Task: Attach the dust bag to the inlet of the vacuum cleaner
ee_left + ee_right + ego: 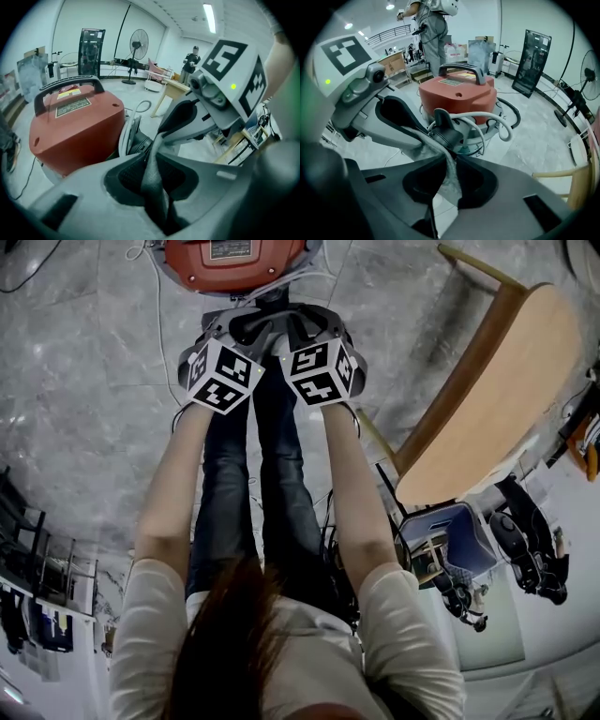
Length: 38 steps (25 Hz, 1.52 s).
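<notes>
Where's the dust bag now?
The dust bag is held by the left gripper and the right gripper, at the head view's top centre, at the inlet of the red vacuum cleaner.

Grey fabric dust bag point(448, 180), pinched at two edges and pulled into a narrow upright fold, just before the black round inlet point(447, 134) of the red vacuum cleaner point(457, 96), which stands upright with its black handle point(459, 70) on top.

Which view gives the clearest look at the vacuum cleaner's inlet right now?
The right gripper view: the black inlet sits in plain sight in front of the red vacuum cleaner. The left gripper view shows only its edge, beside the dust bag fabric. In the head view it cannot be made out clearly.
</notes>
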Each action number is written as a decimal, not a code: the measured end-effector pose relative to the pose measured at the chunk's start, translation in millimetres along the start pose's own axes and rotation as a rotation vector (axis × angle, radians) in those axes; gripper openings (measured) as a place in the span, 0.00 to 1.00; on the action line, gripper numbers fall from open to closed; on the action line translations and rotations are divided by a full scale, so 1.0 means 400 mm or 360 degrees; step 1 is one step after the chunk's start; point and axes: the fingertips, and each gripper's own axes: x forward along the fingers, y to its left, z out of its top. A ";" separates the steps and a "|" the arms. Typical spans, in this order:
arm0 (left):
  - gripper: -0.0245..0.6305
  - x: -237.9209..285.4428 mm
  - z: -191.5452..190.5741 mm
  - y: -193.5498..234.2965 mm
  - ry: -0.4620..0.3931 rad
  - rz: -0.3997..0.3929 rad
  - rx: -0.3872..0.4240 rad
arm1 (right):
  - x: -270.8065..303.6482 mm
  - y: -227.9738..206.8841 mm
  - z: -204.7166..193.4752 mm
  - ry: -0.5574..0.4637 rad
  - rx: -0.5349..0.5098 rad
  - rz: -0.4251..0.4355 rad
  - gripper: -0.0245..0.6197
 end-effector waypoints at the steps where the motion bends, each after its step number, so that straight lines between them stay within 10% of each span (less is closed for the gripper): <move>1: 0.15 -0.003 0.000 -0.001 0.0008 0.0001 -0.0027 | -0.002 0.001 0.000 0.0006 0.0016 0.0004 0.14; 17: 0.38 -0.076 0.038 -0.003 -0.0144 0.0111 -0.0304 | -0.044 0.032 0.014 -0.0120 0.0301 0.0133 0.39; 26: 0.36 -0.113 0.064 0.008 -0.0213 0.0143 -0.0381 | -0.079 0.017 0.015 -0.0213 0.0435 0.0089 0.27; 38: 0.07 -0.178 0.143 0.012 -0.0305 0.0284 -0.0364 | -0.153 -0.022 0.055 -0.0335 0.0633 0.0004 0.04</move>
